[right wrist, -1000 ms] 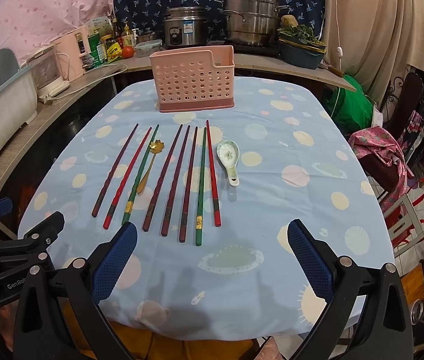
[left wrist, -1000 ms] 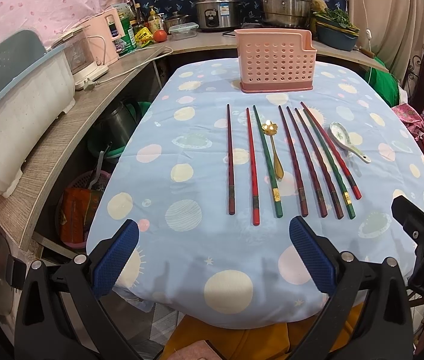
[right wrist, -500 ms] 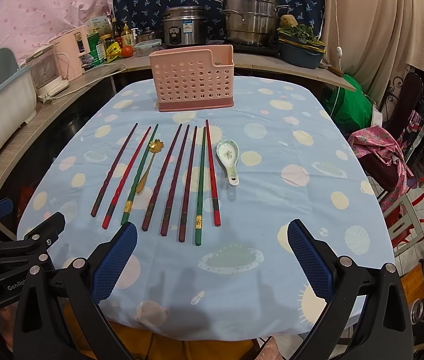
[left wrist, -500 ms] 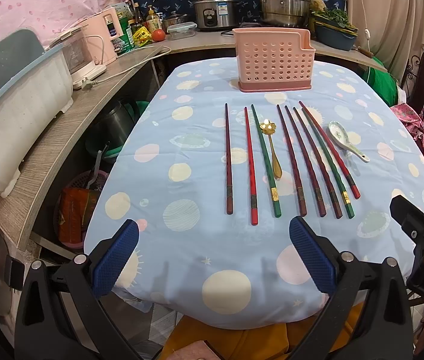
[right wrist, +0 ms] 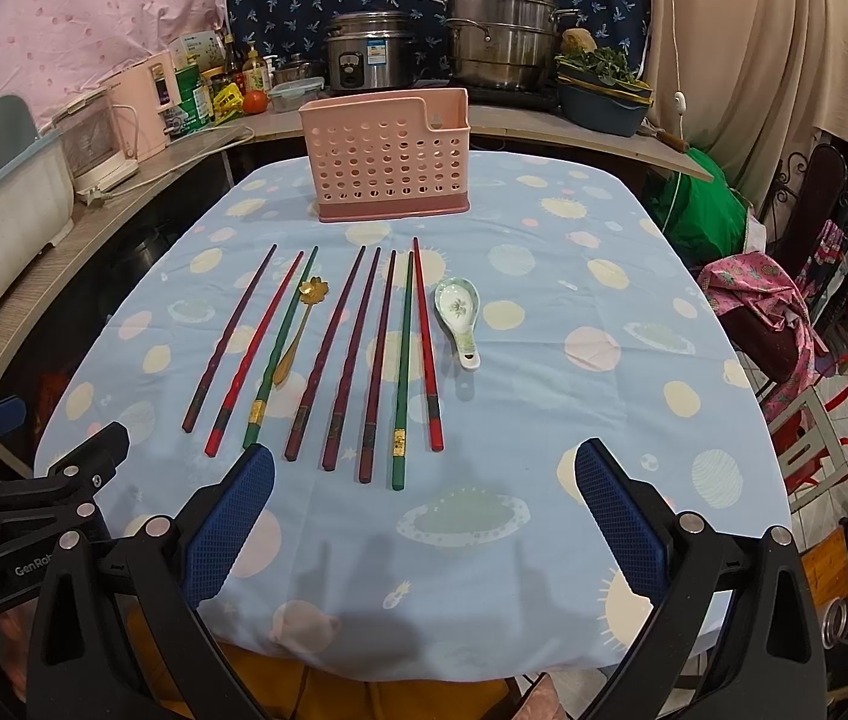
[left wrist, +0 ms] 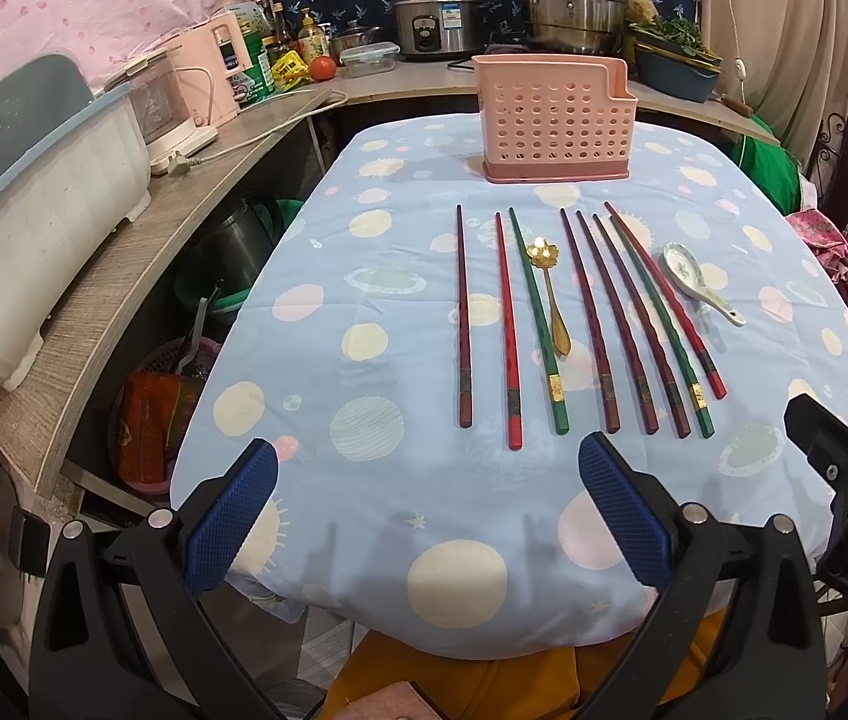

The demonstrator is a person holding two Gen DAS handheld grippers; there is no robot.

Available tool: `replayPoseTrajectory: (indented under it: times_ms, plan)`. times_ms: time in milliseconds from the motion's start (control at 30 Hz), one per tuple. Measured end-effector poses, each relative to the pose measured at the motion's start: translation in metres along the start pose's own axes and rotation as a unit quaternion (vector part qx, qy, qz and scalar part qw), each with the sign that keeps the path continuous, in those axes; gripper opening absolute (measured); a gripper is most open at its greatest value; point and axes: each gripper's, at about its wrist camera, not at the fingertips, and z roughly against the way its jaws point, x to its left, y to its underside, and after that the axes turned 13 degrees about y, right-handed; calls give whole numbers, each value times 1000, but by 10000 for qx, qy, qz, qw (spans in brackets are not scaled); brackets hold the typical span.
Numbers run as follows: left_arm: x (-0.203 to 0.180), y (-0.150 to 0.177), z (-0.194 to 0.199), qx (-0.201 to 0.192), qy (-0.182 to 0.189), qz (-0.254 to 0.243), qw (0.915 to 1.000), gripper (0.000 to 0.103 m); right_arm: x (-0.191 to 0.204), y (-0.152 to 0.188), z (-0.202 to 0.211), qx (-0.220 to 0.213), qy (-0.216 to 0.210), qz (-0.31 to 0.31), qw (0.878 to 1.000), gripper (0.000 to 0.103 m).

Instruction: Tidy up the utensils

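Note:
Several red, green and dark maroon chopsticks [left wrist: 586, 324] lie side by side on the blue dotted tablecloth [left wrist: 424, 540]; they also show in the right wrist view [right wrist: 352, 360]. A gold spoon [left wrist: 550, 294] [right wrist: 295, 330] lies among them. A white ceramic spoon [left wrist: 697, 282] [right wrist: 459, 318] lies to their right. A pink perforated utensil holder [left wrist: 556, 120] [right wrist: 388, 159] stands upright behind them. My left gripper [left wrist: 424, 504] is open and empty, near the table's front edge. My right gripper [right wrist: 424, 504] is open and empty, just short of the chopstick ends.
A wooden counter [left wrist: 142, 252] runs along the left with a white tub [left wrist: 22, 228] and appliances. Pots [right wrist: 502, 36] and a rice cooker [right wrist: 364, 57] stand on the counter behind. A chair with pink cloth [right wrist: 766, 312] is at the right.
Both grippers have shifted only slightly; the left view has edged a little toward the table. Nothing on the table has moved.

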Motion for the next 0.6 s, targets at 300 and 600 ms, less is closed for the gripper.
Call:
replayPoseTrajectory:
  times_ms: [300, 600]
  plan:
    - [2, 0, 0, -2, -8, 6, 10000, 96, 4, 3, -1, 10, -16, 13, 10000, 96]
    - [2, 0, 0, 1, -5, 3, 10000, 96, 6, 3, -1, 20, -23, 23, 10000, 96]
